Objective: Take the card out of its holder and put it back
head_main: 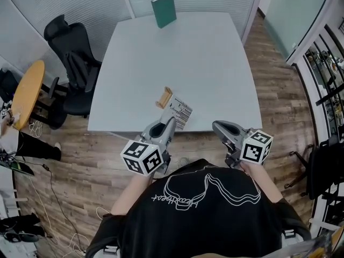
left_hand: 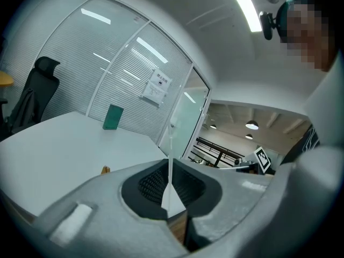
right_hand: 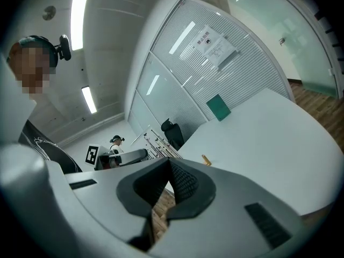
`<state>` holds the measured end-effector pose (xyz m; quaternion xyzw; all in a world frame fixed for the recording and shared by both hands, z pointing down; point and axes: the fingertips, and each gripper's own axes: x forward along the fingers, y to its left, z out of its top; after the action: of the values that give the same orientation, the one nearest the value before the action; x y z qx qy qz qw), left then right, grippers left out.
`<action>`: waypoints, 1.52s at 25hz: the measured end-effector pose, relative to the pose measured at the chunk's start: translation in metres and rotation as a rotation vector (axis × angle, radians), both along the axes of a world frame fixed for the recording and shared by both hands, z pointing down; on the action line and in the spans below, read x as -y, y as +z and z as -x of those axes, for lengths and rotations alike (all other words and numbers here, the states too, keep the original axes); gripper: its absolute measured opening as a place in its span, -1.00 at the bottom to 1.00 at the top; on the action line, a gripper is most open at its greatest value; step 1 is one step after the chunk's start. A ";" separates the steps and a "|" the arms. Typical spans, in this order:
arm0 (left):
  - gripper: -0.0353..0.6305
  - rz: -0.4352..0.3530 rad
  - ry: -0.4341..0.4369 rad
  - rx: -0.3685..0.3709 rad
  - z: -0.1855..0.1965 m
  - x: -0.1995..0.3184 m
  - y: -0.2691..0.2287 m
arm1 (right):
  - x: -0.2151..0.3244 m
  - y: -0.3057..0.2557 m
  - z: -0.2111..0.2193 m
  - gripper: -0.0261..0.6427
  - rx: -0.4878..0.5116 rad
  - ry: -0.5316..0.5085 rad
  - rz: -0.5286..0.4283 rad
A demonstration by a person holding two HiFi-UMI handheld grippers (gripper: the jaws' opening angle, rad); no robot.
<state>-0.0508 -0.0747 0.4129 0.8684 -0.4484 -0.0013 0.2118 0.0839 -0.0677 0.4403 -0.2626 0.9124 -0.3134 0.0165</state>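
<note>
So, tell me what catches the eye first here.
First, the left gripper, pinching a white barcoded card at the near edge of the white table, beside a small wooden holder. Then the green book, standing upright at the table's far edge. The right gripper hangs empty in front of the table.

White table occupies the upper centre of the head view. 1 green book stands upright at its far edge. 1 black office chair sits beside the table, upper left. Round wooden table at the left edge. Wood-plank floor throughout.
</note>
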 end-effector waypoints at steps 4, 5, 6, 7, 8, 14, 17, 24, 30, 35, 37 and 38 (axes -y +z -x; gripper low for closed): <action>-0.82 -0.004 -0.009 0.007 0.012 0.012 -0.002 | 0.010 -0.001 0.009 -0.89 -0.004 -0.007 0.004; -0.82 -0.004 -0.014 0.009 0.015 0.015 -0.003 | 0.012 -0.001 0.011 -0.89 -0.006 -0.008 0.004; -0.82 -0.004 -0.018 0.010 0.020 0.018 -0.004 | 0.015 -0.001 0.013 -0.89 -0.007 -0.008 0.003; -0.82 -0.006 -0.022 0.013 0.024 0.022 -0.005 | 0.018 -0.002 0.016 -0.89 -0.006 -0.005 0.002; -0.82 -0.008 -0.026 0.017 0.029 0.026 -0.006 | 0.021 -0.002 0.018 -0.89 -0.003 -0.002 0.001; -0.82 -0.014 -0.056 0.047 0.052 0.048 -0.001 | 0.032 0.003 0.028 -0.89 -0.012 0.006 0.013; -0.82 -0.012 -0.059 0.074 0.063 0.059 0.004 | 0.042 0.007 0.035 -0.89 -0.013 0.018 0.021; -0.82 0.026 -0.081 0.074 0.095 0.093 0.025 | 0.060 0.018 0.053 -0.89 -0.011 0.033 0.042; -0.82 0.046 -0.083 0.080 0.107 0.118 0.039 | 0.074 0.023 0.057 -0.89 -0.015 0.052 0.051; -0.82 0.051 -0.099 0.090 0.115 0.141 0.047 | 0.084 0.025 0.055 -0.89 -0.018 0.063 0.056; -0.82 0.059 -0.102 0.100 0.117 0.147 0.054 | 0.086 0.027 0.054 -0.89 -0.021 0.070 0.061; -0.82 0.064 -0.101 0.106 0.118 0.150 0.059 | 0.087 0.028 0.053 -0.89 -0.022 0.073 0.064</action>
<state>-0.1691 -0.2242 0.4716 0.8363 -0.5020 0.0482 0.2152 0.0308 -0.1552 0.4682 -0.2995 0.8918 -0.3389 0.0095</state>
